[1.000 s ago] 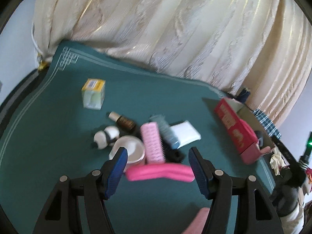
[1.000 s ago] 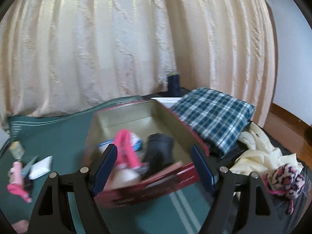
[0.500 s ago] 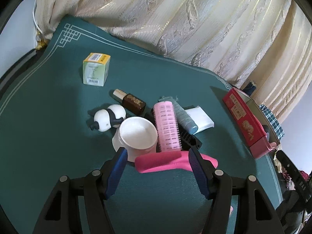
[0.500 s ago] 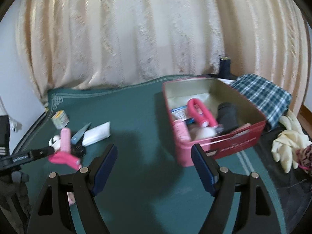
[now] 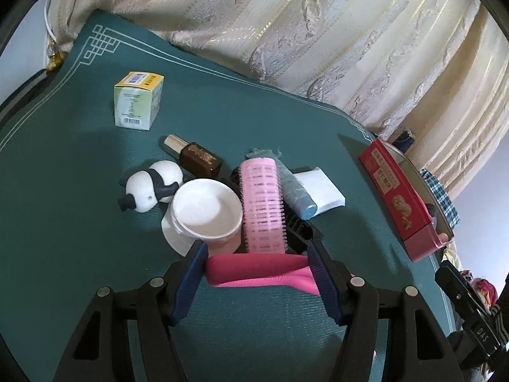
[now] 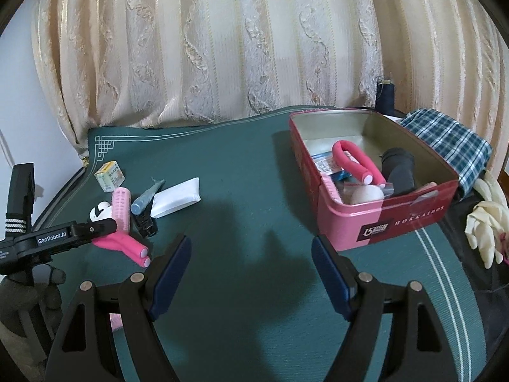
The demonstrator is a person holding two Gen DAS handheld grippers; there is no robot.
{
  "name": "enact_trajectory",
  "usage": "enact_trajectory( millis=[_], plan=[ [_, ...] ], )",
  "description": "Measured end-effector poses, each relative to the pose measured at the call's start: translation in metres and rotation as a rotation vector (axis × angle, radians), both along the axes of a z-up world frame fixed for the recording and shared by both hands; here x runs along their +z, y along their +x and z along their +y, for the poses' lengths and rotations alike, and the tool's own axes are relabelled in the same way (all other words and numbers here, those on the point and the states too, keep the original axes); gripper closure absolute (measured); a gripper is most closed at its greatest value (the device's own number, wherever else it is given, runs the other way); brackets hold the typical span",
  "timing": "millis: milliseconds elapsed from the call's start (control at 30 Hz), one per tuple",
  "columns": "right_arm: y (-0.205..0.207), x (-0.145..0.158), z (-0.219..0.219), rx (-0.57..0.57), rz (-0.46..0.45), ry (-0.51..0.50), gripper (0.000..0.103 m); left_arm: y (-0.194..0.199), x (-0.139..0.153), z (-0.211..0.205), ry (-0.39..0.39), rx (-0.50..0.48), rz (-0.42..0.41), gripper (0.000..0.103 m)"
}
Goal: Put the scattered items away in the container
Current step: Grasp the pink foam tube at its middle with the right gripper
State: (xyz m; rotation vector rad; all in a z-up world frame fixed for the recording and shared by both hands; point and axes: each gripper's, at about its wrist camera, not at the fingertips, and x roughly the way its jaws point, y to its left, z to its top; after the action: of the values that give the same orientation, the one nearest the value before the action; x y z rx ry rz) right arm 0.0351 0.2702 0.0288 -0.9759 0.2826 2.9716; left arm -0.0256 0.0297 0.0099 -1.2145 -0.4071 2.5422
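A bent hot-pink foam roller lies on the green mat, and my open left gripper straddles it, a pad at each end. Behind it lie a pink spiky hair roller, a white cup, a panda toy, a brown bottle, a blue tube, a white tube and a green-yellow box. The red tin at the right holds a pink roller and a dark item. My right gripper is open and empty over bare mat.
A black comb lies under the rollers. A plaid cloth and cream gloves lie right of the tin. A dark spool stands behind it. Curtains hang along the mat's far edge.
My left gripper has dropped toward the pile and now straddles the hot-pink roller. My right gripper has pulled back from over the tin and turned left, over bare mat.
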Motion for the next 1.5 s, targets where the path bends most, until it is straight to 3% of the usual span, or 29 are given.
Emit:
enact_trajectory(
  millis=[300, 600, 800, 967, 1067, 1300, 1500],
  plan=[
    [-0.003, -0.008, 0.005, 0.002, -0.017, -0.029, 0.022, -0.005, -0.002, 0.01, -0.009, -0.02, -0.011, 0.036],
    [-0.005, -0.009, 0.004, 0.044, -0.026, -0.056, 0.022, 0.003, -0.006, 0.054, -0.017, -0.192, -0.02, 0.036],
    [-0.008, -0.003, -0.019, 0.187, -0.041, -0.04, 0.022, 0.006, 0.002, 0.032, 0.052, -0.146, -0.013, 0.036],
    [-0.024, -0.006, -0.058, 0.409, -0.108, -0.021, 0.022, 0.022, 0.011, 0.011, 0.045, -0.119, 0.012, 0.036],
    [-0.036, -0.013, -0.084, 0.53, -0.168, 0.046, 0.022, 0.032, 0.012, 0.0, 0.032, -0.103, 0.015, 0.036],
    [-0.064, -0.033, -0.11, 0.575, -0.26, 0.151, 0.022, 0.042, 0.006, -0.01, 0.01, -0.086, 0.006, 0.036],
    [-0.071, -0.039, -0.109, 0.545, -0.27, 0.19, 0.048, 0.047, 0.002, -0.01, -0.015, -0.089, -0.008, 0.036]
  ],
)
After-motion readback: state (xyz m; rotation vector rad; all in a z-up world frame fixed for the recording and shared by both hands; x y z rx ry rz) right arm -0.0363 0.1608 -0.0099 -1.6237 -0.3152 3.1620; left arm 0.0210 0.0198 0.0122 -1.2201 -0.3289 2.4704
